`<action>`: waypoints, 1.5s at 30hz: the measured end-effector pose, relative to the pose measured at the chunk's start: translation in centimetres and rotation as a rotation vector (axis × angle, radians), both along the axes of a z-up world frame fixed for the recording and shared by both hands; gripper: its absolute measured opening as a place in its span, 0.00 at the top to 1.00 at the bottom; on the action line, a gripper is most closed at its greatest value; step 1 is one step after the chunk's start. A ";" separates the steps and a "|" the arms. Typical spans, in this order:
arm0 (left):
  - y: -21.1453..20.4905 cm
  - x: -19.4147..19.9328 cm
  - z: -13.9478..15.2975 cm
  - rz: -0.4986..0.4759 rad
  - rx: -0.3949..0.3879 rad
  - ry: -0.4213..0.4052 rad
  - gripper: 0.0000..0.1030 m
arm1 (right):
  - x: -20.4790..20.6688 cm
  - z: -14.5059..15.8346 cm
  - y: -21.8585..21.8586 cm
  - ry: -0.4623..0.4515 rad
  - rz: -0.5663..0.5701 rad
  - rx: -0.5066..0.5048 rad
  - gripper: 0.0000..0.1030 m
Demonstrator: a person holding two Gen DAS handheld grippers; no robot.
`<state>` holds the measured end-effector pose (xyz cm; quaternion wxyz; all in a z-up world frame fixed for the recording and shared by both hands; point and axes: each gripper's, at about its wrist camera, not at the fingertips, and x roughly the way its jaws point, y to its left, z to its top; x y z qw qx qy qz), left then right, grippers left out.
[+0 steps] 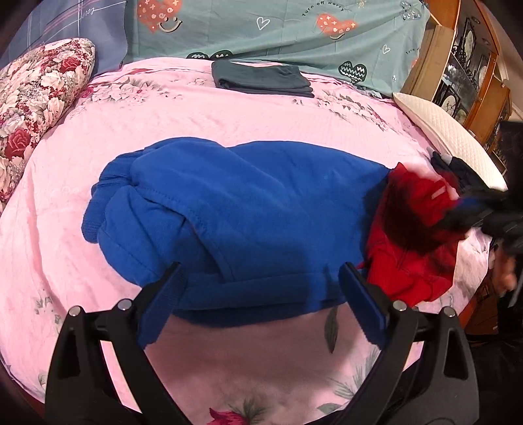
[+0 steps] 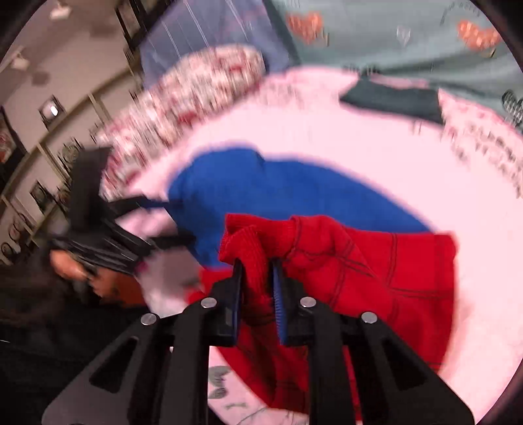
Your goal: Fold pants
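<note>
Blue fleece pants [image 1: 248, 209] lie bunched on the pink bedspread [image 1: 228, 111], with a red section [image 1: 412, 255] at their right end. My left gripper [image 1: 261, 278] is open, its fingers astride the near edge of the blue cloth, holding nothing. My right gripper [image 2: 256, 261] is shut on a fold of the red cloth [image 2: 376, 271] and lifts it; it shows blurred at the right in the left wrist view [image 1: 474, 209]. The blue part [image 2: 278, 193] lies beyond it. The right wrist view is motion-blurred.
A folded dark green garment [image 1: 261, 78] lies at the far side of the bed. A floral pillow [image 1: 36, 104] is at the left, a white pillow [image 1: 454, 137] at the right. Teal heart-print sheet [image 1: 294, 29] behind. Wooden shelves [image 1: 467, 65] at far right.
</note>
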<state>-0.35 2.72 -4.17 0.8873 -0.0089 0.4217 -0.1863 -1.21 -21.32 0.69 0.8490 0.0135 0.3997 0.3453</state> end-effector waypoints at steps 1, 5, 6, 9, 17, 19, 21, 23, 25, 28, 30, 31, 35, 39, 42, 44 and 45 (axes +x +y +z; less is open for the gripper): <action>0.0 0.0 0.0 0.000 0.000 0.000 0.07 | -0.2 1.0 -0.1 -0.022 0.003 0.011 0.83; 0.0 -0.4 0.1 0.003 -0.003 -0.006 0.07 | -2.2 1.3 2.2 -0.042 0.071 -0.079 0.83; 0.2 -0.4 0.0 0.005 -0.006 -0.005 0.07 | -2.6 0.5 3.2 -0.034 0.090 -0.112 0.83; 0.5 -0.6 -0.2 0.012 -0.010 0.003 0.07 | -3.8 -3.4 6.0 -0.023 0.142 -0.250 0.78; 1.1 -1.0 -0.3 0.021 -0.014 0.006 0.07 | -6.1 -5.3 7.1 -0.119 0.213 -0.386 0.54; 1.1 -1.0 -0.4 0.022 -0.014 0.008 0.07 | -5.6 -5.7 7.0 -0.100 0.174 -0.406 0.70; 1.0 -1.1 -0.3 0.019 -0.012 0.002 0.07 | -4.6 -5.0 6.3 -0.085 0.119 -0.342 0.80; 1.2 -1.3 0.0 0.017 -0.018 -0.006 0.07 | -3.7 -3.4 4.4 -0.076 0.041 -0.227 0.82; 1.6 -1.3 0.3 0.021 -0.023 -0.013 0.07 | -2.9 -1.8 2.3 -0.070 -0.041 -0.128 0.82; 2.0 -1.3 0.7 0.027 -0.031 -0.026 0.07 | -1.9 1.1 -1.5 -0.105 -0.236 0.028 0.83; 2.4 -1.4 0.8 0.034 -0.034 -0.033 0.07 | -1.5 2.9 -2.7 -0.194 -0.386 0.045 0.82; 2.5 -1.4 0.8 0.037 -0.033 -0.033 0.07 | -1.5 3.4 -2.3 -0.232 -0.425 0.023 0.82; 3.1 -1.6 1.0 0.050 -0.027 -0.036 0.07 | 1.1 -0.2 3.8 -0.154 -0.346 -0.036 0.83; 3.8 -2.3 1.7 0.059 -0.026 -0.056 0.07 | 3.3 -6.9 7.4 0.107 -0.191 -0.071 0.57; 4.0 -2.4 2.2 0.056 -0.030 -0.055 0.07 | 2.2 -5.1 6.4 0.098 -0.142 0.015 0.49; 3.2 -2.5 2.9 0.020 -0.043 -0.062 0.07 | 0.9 -3.3 4.9 0.092 -0.104 0.107 0.46; 2.8 -2.6 3.2 -0.001 -0.044 -0.073 0.07 | 0.4 -2.6 4.6 0.079 -0.087 0.130 0.46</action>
